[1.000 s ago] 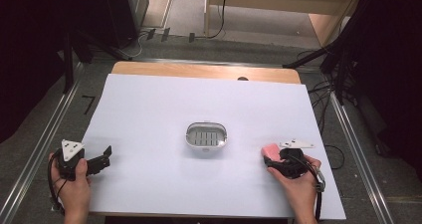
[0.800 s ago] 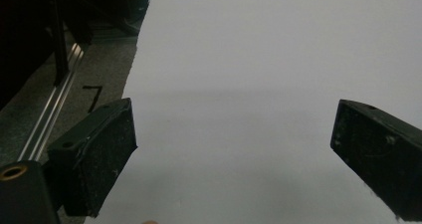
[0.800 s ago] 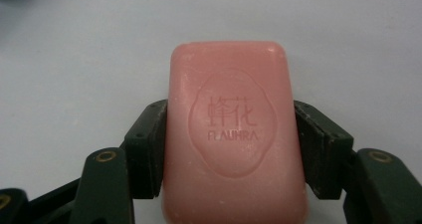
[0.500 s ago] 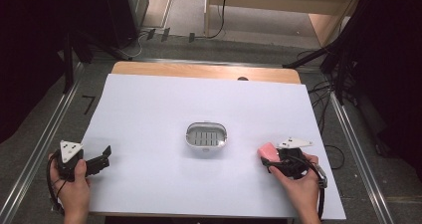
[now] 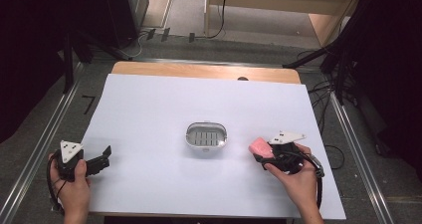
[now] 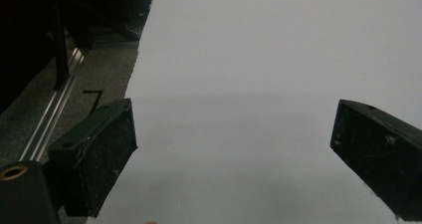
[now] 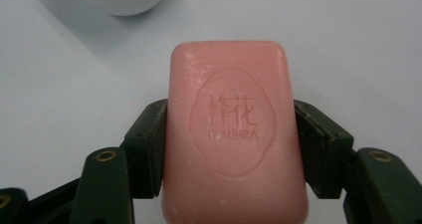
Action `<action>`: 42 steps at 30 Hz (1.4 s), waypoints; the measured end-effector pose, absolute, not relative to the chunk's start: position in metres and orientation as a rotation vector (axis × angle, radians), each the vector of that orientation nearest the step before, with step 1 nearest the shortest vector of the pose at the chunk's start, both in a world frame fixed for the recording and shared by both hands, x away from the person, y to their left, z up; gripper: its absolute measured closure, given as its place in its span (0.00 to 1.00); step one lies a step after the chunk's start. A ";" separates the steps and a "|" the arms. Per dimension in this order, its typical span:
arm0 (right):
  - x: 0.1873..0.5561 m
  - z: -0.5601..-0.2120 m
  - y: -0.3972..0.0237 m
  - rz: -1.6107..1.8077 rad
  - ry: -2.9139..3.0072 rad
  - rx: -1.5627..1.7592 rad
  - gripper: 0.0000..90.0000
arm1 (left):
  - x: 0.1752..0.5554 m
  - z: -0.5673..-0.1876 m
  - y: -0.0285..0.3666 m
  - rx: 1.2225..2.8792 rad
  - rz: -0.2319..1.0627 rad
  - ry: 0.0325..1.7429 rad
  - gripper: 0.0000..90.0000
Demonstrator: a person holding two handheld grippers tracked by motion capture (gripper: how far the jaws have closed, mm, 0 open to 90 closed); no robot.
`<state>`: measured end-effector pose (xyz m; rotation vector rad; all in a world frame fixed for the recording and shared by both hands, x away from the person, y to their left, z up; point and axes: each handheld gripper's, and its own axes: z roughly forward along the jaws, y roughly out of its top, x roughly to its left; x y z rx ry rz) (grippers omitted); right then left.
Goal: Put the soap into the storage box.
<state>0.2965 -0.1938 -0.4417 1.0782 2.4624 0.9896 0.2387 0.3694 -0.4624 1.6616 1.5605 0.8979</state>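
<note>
Firmly, right gripper clamps the pink soap; left gripper gapes empty

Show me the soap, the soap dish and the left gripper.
soap point(image 7: 234, 134), right gripper view, on its stamped top face
soap dish point(image 5: 206, 136), high view, on its slotted floor
left gripper point(image 5: 103, 157), high view, between its open jaw tips
</note>
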 end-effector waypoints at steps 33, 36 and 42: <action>0.320 -0.421 -0.141 1.071 2.585 0.767 0.43 | 0.239 -0.462 0.370 1.664 0.896 1.557 0.05; 0.324 -0.419 -0.137 1.092 2.599 0.736 0.43 | 0.239 -0.462 0.370 1.662 0.895 1.557 0.05; 0.328 -0.418 -0.130 1.108 2.619 0.677 0.43 | 0.239 -0.462 0.370 1.663 0.890 1.559 0.05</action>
